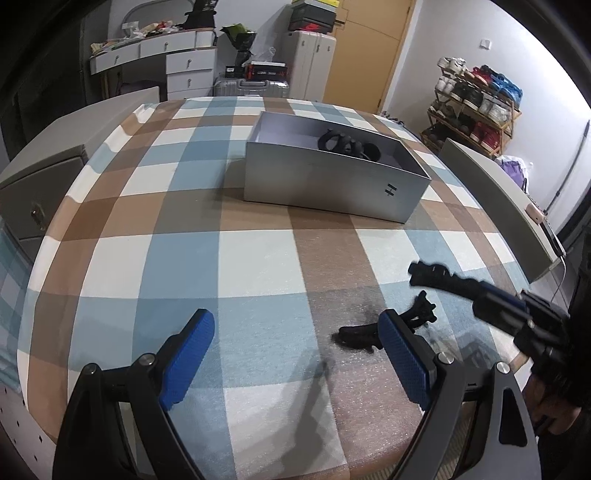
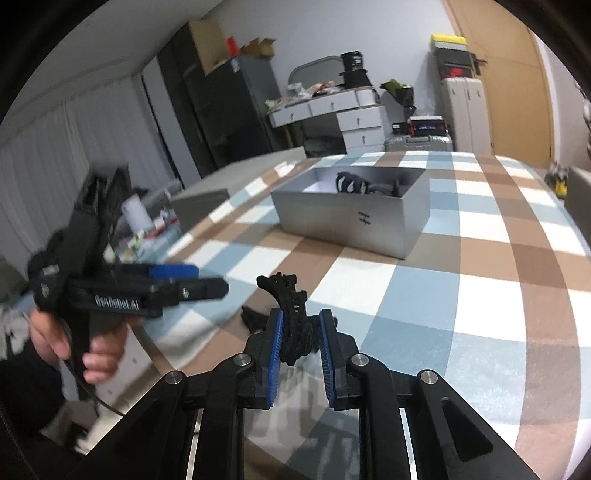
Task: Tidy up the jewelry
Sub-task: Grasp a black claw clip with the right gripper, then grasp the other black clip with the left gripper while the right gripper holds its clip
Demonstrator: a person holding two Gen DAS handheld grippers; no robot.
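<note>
This is a lived-in room at home. At 11 o'clock beyond the checked cloth (image 1: 184,221) stands a cluttered white dressing table (image 1: 177,55); at 12 o'clock, suitcases (image 1: 251,88) and stacked shoeboxes (image 1: 314,18); at 2 o'clock, a shoe rack (image 1: 476,107).

Legible marking found on one item: the side plate of the left tongs (image 2: 192,278), seen from the right wrist view, carries the light raised lettering "GenRobot.AI"; motion blur softens the middle letters but the word reads through. The grey box (image 1: 332,188) on the desk bears a small dark mark on its long outer wall near one corner, shaped like a letter H turned on its side in the left wrist view; in the right wrist view the same wall shows two short lines of dark print, too small to read. Printing on the red-and-black cartons in the background cannot be made out.
</note>
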